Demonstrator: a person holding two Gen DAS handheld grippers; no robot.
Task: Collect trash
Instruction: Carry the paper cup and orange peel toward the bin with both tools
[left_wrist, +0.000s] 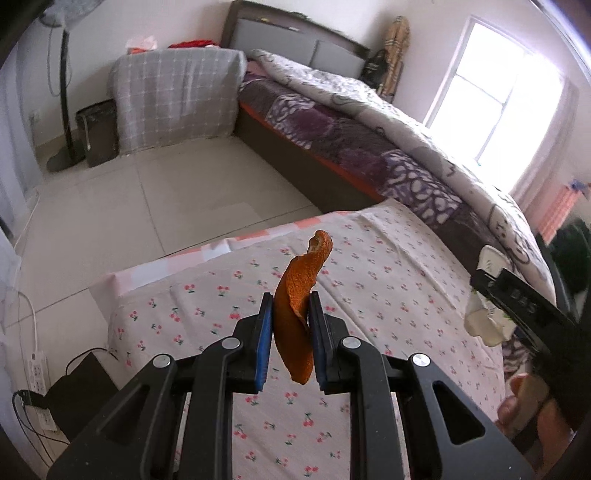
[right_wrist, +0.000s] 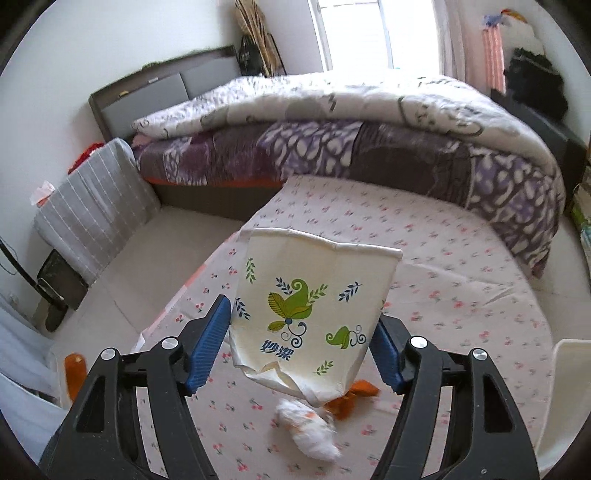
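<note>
My left gripper (left_wrist: 291, 306) is shut on a curled orange peel (left_wrist: 297, 310) and holds it above the cherry-print tablecloth (left_wrist: 388, 280). My right gripper (right_wrist: 301, 325) is shut on a crumpled paper cup (right_wrist: 306, 317) with green leaf print, held above the same cloth (right_wrist: 461, 295). Below the cup lie a crumpled white tissue (right_wrist: 310, 428) and another orange peel piece (right_wrist: 354, 395). In the left wrist view the right gripper (left_wrist: 517, 306) shows at the right edge with the cup (left_wrist: 484, 321).
A bed with a purple quilt (right_wrist: 332, 147) stands beyond the table. A dark waste bin (left_wrist: 96, 131) stands on the floor next to a grey-covered cabinet (left_wrist: 173, 99). A white chair edge (right_wrist: 569, 387) is at the right. Power strips and cables (left_wrist: 37, 369) lie at the left.
</note>
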